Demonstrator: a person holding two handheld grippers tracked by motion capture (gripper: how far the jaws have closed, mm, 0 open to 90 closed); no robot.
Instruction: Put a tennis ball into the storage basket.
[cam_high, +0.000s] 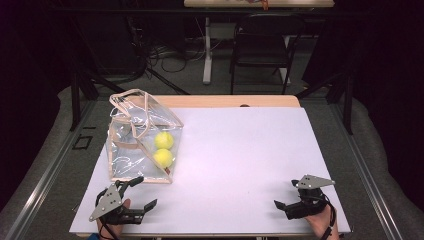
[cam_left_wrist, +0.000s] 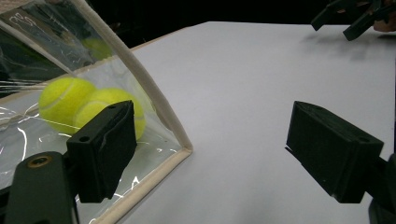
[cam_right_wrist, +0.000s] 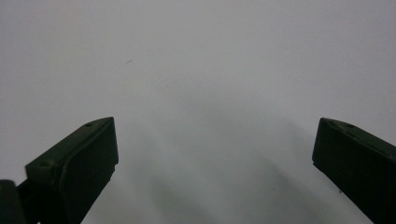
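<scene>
Left gripper (cam_high: 142, 192) hangs released just beside the clear bag (cam_high: 142, 137), lower left; right gripper (cam_high: 287, 195) spread wide, lower right. Next, I'd judge: pinch the bag's rim.

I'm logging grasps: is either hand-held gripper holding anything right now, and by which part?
Nothing is held. The left hand-held gripper is open beside the clear bag; the right hand-held gripper is open over the white table.

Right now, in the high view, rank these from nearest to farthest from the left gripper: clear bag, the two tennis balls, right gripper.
From the left gripper:
1. Clear bag, its bottom edge just ahead.
2. Nearer tennis ball, low inside the bag.
3. Farther tennis ball, just behind it.
4. Right gripper, across the table's near edge.
</scene>
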